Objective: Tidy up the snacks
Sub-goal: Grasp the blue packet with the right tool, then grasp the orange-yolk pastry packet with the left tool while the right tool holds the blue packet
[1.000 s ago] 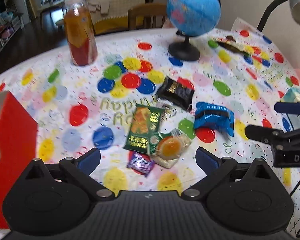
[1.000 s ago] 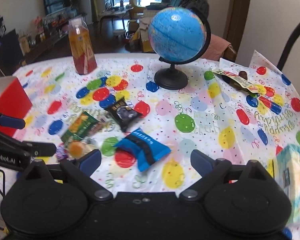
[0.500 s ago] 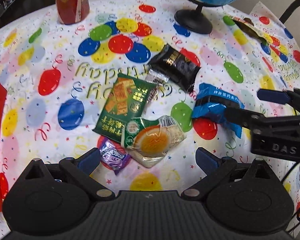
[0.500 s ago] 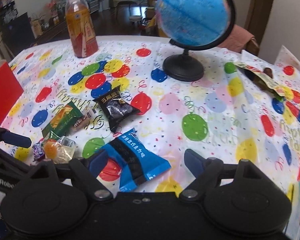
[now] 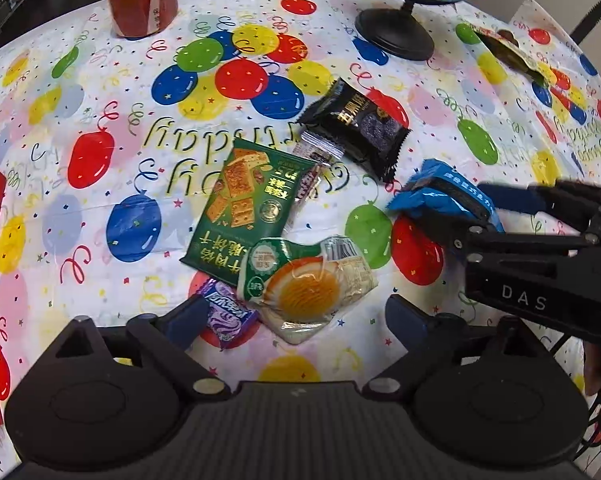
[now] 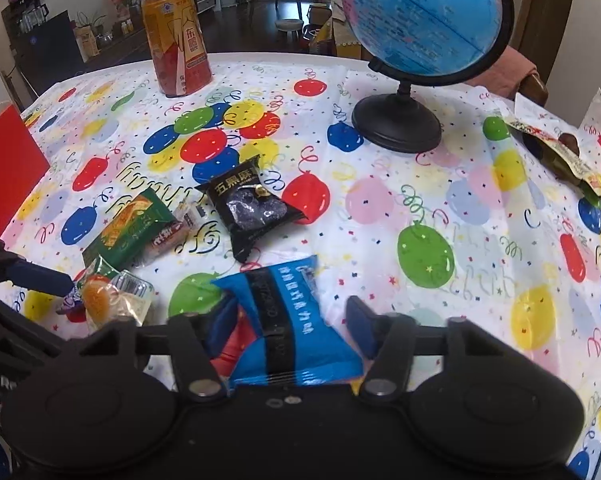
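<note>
Right gripper [image 6: 290, 320] fingers wide, straddling blue packet [image 6: 288, 320]; left gripper [image 5: 296, 320] spread.

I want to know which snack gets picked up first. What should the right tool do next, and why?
Probably close the right tool on the blue snack packet. Its open fingers already sit on either side of the packet, which lies apart from the other snacks. The left tool is open too, low over the egg packet, and has gripped nothing.

Six snack packets [image 5: 247, 204], one bottle [image 6: 175, 28], one globe [image 6: 424, 20].
</note>
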Tool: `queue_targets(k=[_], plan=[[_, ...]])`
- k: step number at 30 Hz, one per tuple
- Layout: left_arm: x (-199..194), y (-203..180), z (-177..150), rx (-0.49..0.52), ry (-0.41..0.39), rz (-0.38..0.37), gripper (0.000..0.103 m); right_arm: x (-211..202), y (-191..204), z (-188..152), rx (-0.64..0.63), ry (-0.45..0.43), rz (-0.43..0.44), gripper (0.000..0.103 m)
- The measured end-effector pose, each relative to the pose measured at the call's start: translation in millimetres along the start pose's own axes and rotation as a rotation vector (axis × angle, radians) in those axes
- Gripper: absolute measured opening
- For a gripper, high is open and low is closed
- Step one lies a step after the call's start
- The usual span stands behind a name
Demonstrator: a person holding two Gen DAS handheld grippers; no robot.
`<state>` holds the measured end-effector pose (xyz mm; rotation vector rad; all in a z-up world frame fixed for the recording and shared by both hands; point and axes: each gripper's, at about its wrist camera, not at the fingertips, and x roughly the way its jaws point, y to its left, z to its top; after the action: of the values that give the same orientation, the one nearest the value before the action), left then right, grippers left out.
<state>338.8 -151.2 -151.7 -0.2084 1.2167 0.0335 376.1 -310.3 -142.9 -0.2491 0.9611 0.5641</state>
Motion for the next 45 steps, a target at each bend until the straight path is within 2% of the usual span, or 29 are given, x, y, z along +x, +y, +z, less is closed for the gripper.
queue_targets(k=[2, 4, 8, 9, 10, 11, 15, 18, 21, 26, 27, 29, 30, 31, 36, 40, 45], plan=[[-2, 5, 2, -0.023, 0.002, 0.006, 0.084, -1, 2, -3, -0.002, 0.002, -0.015, 0.043], [-3, 9, 3, -0.038, 0.005, 0.013, 0.072, -3, 3, -6, 0.005, 0.003, -0.027, 0.043], [-7, 13, 3, -0.048, 0.005, 0.001, 0.062, -10, 4, -13, 0.039, -0.007, -0.048, 0.039], [-8, 13, 3, -0.046, 0.006, 0.003, 0.053, -13, 5, -14, 0.047, -0.009, -0.049, 0.039], [-9, 14, 2, -0.044, 0.012, 0.005, 0.036, -15, 6, -16, 0.058, -0.009, -0.050, 0.039], [-10, 15, 1, -0.042, 0.016, 0.006, 0.029, -18, 8, -18, 0.068, -0.010, -0.050, 0.038], [-13, 20, -3, -0.044, 0.019, -0.011, 0.021, -32, 17, -28, 0.102, -0.015, -0.042, 0.038], [-19, 22, -7, -0.039, 0.023, -0.038, 0.021, -45, 23, -36, 0.132, -0.027, -0.041, 0.038], [-32, 18, -13, 0.035, 0.000, -0.081, 0.022, -60, 25, -43, 0.168, -0.046, -0.028, 0.038], [-46, 9, -6, 0.136, -0.050, -0.097, 0.023, -81, 22, -52, 0.217, -0.076, 0.000, 0.038], [-48, 8, -4, 0.149, -0.056, -0.100, 0.027, -83, 22, -54, 0.225, -0.082, 0.004, 0.038], [-50, 7, 1, 0.173, -0.066, -0.103, 0.043, -87, 20, -56, 0.246, -0.093, 0.015, 0.038], [-51, 6, 2, 0.184, -0.070, -0.104, 0.061, -88, 19, -58, 0.257, -0.098, 0.022, 0.038], [-51, 5, 4, 0.193, -0.079, -0.109, 0.069, -89, 18, -59, 0.266, -0.101, 0.029, 0.038], [-41, -1, 12, 0.250, -0.081, -0.080, 0.070, -87, 17, -66, 0.290, -0.100, 0.048, 0.038], [-28, -17, 14, 0.396, -0.089, -0.023, 0.070, -83, 15, -69, 0.313, -0.091, 0.054, 0.038], [-14, -28, 18, 0.478, -0.096, 0.005, 0.070, -77, 13, -74, 0.330, -0.081, 0.059, 0.038]])
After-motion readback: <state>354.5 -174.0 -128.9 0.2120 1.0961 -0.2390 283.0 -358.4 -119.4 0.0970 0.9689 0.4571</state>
